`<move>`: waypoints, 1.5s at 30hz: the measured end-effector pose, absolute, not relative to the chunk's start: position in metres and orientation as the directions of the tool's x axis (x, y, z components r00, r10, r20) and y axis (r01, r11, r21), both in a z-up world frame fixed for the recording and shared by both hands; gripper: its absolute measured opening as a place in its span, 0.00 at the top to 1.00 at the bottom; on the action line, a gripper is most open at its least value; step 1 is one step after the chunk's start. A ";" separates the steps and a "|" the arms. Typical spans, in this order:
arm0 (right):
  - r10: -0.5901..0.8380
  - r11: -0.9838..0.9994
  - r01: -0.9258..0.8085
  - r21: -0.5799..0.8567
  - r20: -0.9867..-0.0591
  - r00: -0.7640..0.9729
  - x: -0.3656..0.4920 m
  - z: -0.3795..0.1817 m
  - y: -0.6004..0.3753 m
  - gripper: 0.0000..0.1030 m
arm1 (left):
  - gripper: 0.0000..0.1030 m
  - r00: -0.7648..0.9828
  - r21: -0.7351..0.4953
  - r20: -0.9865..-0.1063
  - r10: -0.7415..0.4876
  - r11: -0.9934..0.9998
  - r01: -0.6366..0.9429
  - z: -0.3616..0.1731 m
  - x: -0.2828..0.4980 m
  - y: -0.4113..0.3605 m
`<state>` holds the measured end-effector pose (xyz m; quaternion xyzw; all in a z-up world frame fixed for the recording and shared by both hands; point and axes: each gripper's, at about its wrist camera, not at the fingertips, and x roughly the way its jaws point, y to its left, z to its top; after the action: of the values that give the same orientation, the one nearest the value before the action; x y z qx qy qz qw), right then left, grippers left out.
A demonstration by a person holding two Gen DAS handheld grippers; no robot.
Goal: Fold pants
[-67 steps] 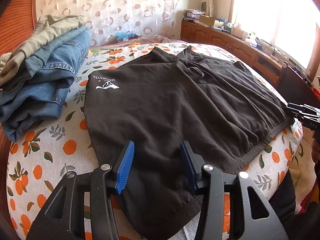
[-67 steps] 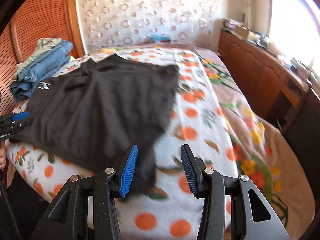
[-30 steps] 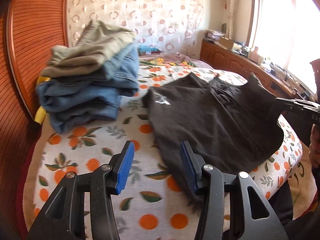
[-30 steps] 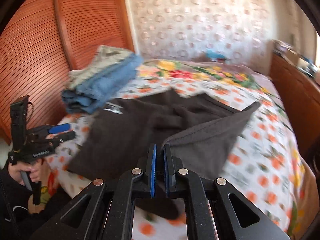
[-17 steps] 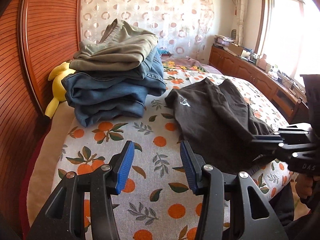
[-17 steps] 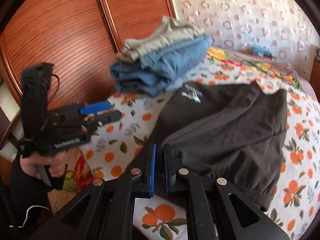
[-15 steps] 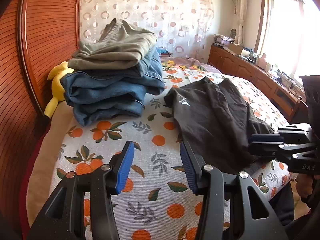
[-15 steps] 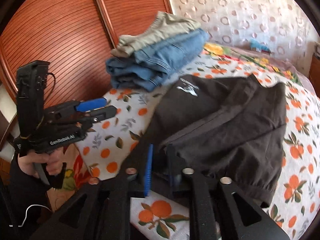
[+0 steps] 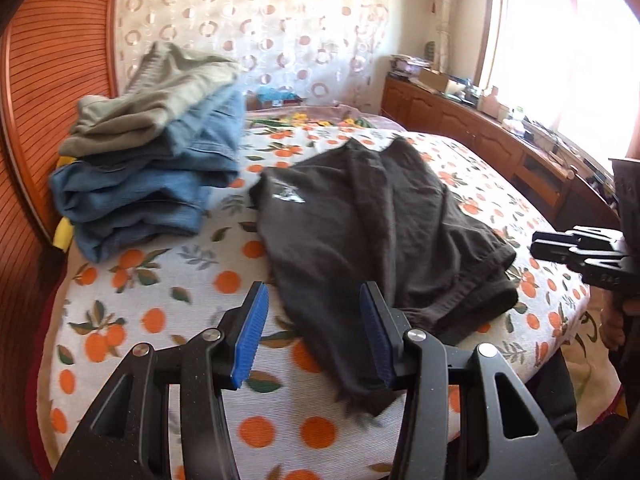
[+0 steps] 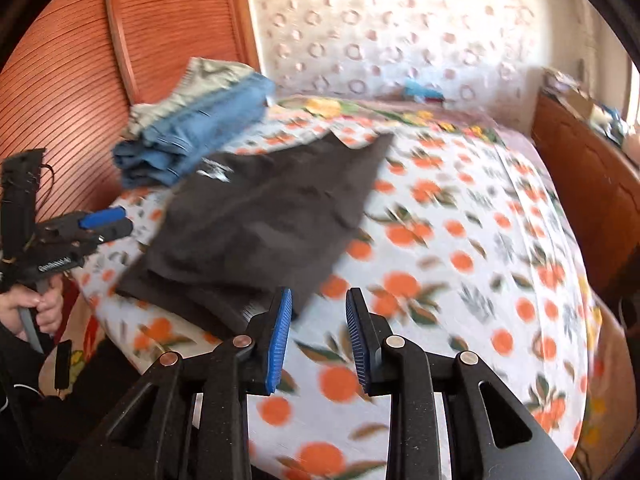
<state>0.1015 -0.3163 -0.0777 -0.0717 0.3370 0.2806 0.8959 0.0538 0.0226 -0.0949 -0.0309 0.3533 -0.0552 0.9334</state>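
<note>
Closest to me, the left gripper (image 9: 312, 336) hangs with its blue pads apart and empty over the orange-print bedspread (image 9: 168, 288), and the right gripper (image 10: 316, 336) is spreading its jaws with nothing between them. Just past both lie the dark pants (image 9: 360, 232), folded over on the bed near its edge. Farther back sits a stack of folded jeans (image 9: 152, 192) by the wooden headboard (image 9: 52, 80).

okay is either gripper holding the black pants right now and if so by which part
Neither. The left gripper is open over the black pants, not pinching them. The right gripper has its jaws opening, with only the bedspread between them.
</note>
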 end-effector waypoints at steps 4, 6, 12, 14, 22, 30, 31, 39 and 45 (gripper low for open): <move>0.460 0.831 -0.550 0.080 -0.654 0.600 0.104 -0.087 -0.306 0.72 | 0.53 0.731 -0.090 -0.668 -0.141 0.990 0.108 -0.098 0.058 0.009; 0.469 0.824 -0.559 0.086 -0.657 0.590 0.107 -0.091 -0.296 0.72 | 0.53 0.724 -0.084 -0.675 -0.146 0.989 0.121 -0.100 0.059 0.002; 0.487 0.813 -0.574 0.100 -0.657 0.575 0.125 -0.100 -0.276 0.72 | 0.53 0.707 -0.082 -0.692 -0.147 0.989 0.125 -0.107 0.062 -0.002; 0.495 0.810 -0.577 0.108 -0.654 0.572 0.125 -0.099 -0.280 0.72 | 0.53 0.701 -0.087 -0.697 -0.148 0.989 0.122 -0.110 0.063 -0.001; 0.509 0.796 -0.599 0.094 -0.640 0.576 0.113 -0.094 -0.291 0.76 | 0.53 0.696 -0.099 -0.704 -0.140 0.990 0.099 -0.116 0.065 0.004; 0.472 0.828 -0.552 0.099 -0.655 0.591 0.121 -0.097 -0.290 0.98 | 0.53 0.700 -0.105 -0.704 -0.124 0.992 0.071 -0.118 0.066 0.014; 0.482 0.825 -0.556 0.104 -0.642 0.596 0.116 -0.093 -0.294 0.98 | 0.53 0.699 -0.107 -0.705 -0.122 0.992 0.066 -0.119 0.066 0.016; 0.496 0.832 -0.533 0.153 -0.634 0.593 0.078 -0.090 -0.325 0.98 | 0.53 0.684 -0.086 -0.722 -0.100 0.995 0.055 -0.126 0.067 0.021; 0.493 0.828 -0.540 0.153 -0.656 0.571 0.061 -0.096 -0.328 0.98 | 0.53 0.689 -0.041 -0.722 -0.069 0.998 0.057 -0.128 0.065 0.017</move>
<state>0.0607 -0.3282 -0.0962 -0.0323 0.3600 0.2917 0.8856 0.0646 0.0171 -0.1275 -0.0076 0.3931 -0.0340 0.9188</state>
